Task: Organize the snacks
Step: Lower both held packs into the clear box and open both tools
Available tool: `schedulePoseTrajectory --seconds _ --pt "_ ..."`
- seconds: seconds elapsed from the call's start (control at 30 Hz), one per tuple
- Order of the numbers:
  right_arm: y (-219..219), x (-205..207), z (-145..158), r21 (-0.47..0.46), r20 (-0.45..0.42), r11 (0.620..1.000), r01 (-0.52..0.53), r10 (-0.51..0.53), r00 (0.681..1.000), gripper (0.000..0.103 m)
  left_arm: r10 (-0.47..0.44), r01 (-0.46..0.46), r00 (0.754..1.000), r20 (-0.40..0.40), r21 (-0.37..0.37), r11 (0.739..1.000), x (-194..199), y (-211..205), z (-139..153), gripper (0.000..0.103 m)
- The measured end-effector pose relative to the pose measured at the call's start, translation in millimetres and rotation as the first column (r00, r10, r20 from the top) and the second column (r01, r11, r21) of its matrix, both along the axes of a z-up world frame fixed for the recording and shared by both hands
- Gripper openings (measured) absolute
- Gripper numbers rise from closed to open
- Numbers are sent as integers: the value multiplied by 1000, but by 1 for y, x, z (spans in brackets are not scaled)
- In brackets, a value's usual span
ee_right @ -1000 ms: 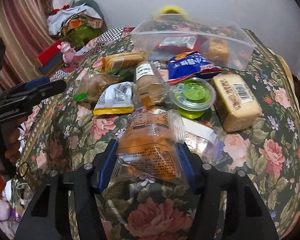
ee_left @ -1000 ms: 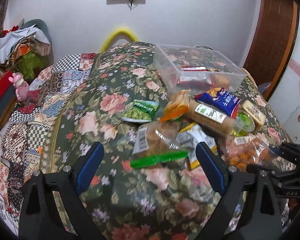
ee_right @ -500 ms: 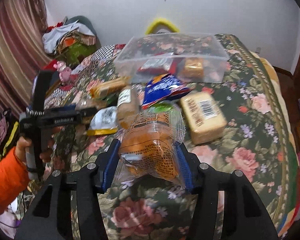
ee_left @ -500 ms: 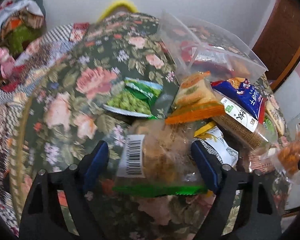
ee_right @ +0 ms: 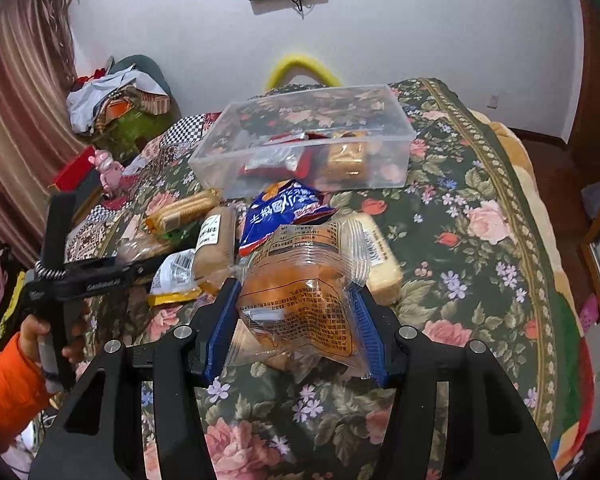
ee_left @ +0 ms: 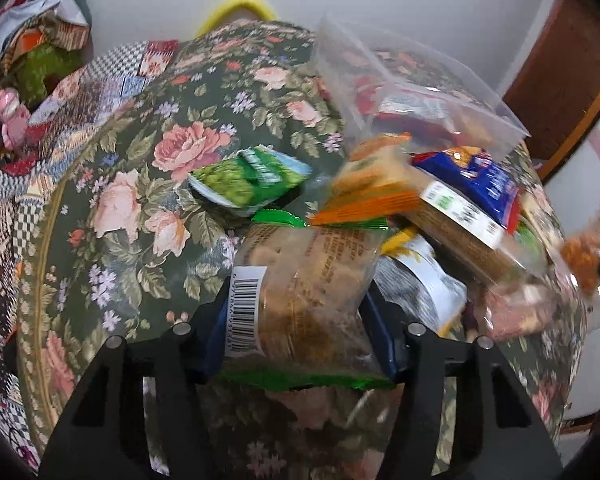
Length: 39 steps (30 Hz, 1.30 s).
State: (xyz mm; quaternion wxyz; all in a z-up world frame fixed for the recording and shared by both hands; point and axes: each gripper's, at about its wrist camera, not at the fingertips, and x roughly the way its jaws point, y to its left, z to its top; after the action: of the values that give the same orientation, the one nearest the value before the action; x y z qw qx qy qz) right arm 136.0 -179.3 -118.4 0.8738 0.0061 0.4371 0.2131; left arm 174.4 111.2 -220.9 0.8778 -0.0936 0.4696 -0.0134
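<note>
The left gripper (ee_left: 300,332), its jaws closing, bracketed a green-trimmed pastry packet (ee_left: 304,296) at lower centre of its frame, the blue pads at the wrapper's sides. The right gripper (ee_right: 296,328) stood clamped on a clear-wrapped orange bun (ee_right: 300,300) at lower centre, raised above the floral bedspread (ee_right: 480,280). Both packets looked light, soft and crinkly-slick, best pinched across the padded middle, while the clear storage box (ee_right: 308,148) waited at upper centre behind the snack pile.
</note>
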Motion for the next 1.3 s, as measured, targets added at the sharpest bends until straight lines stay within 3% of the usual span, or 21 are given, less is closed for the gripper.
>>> schedulePoseTrajectory --seconds 0.13,0.57,1.0,1.3 --pt "-5 5 5 3 16 1000 12 -12 1000 51 -31 28 999 42 70 997 -22 -10 17 57" --pt "-12 34 27 25 91 999 40 -42 995 51 -18 7 987 160 71 997 -33 -15 78 57" --pt "-3 87 40 52 150 998 48 -55 987 52 -55 38 954 295 65 997 30 -37 126 57" --pt "12 130 37 37 179 999 27 -34 983 52 -94 71 947 308 84 994 88 -59 128 57"
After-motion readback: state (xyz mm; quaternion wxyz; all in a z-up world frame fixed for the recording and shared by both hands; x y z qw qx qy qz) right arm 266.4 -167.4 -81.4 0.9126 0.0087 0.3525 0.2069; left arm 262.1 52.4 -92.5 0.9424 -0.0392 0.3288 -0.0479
